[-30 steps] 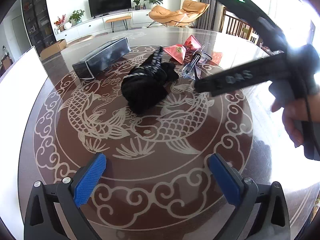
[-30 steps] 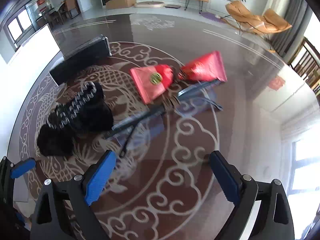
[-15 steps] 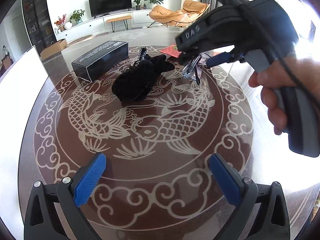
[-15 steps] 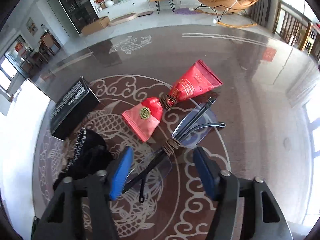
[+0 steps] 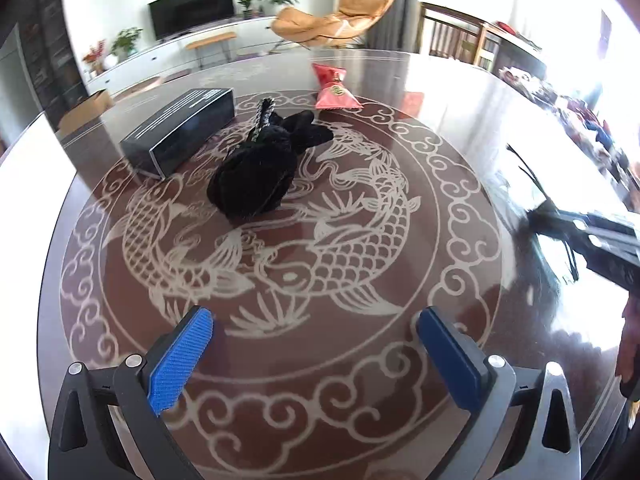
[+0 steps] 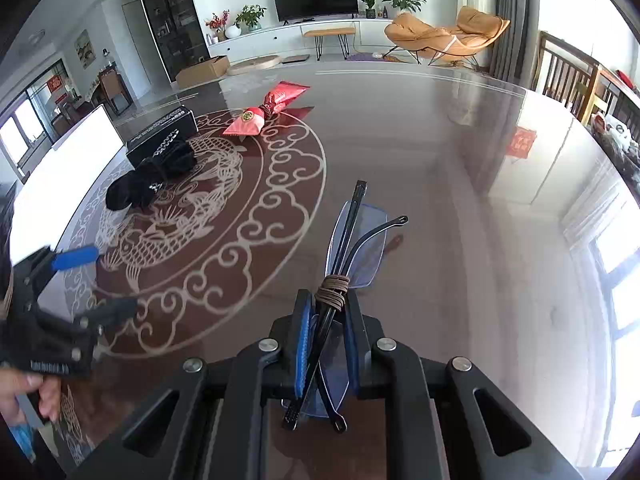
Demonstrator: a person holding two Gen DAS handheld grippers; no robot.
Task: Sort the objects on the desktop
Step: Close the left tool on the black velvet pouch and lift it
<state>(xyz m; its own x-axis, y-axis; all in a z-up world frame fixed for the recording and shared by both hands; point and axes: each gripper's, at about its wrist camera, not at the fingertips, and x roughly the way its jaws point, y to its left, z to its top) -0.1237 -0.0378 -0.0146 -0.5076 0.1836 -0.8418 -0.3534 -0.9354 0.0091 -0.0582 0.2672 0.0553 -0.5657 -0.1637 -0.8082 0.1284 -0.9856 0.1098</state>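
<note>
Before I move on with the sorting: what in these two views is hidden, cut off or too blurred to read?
- Right tool: left wrist view shows only a blurred streak at the frame's right edge.
- Glasses: near ends hidden between the tool's pads.
- Black box: lettering too small; in the right wrist view the black cloth partly covers it.
- Red packet: emblem too small.

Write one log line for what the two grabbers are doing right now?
right gripper: jaws shut on folded glasses | left gripper: jaws open, nothing between | black cloth, black box, red pouch: on table
</note>
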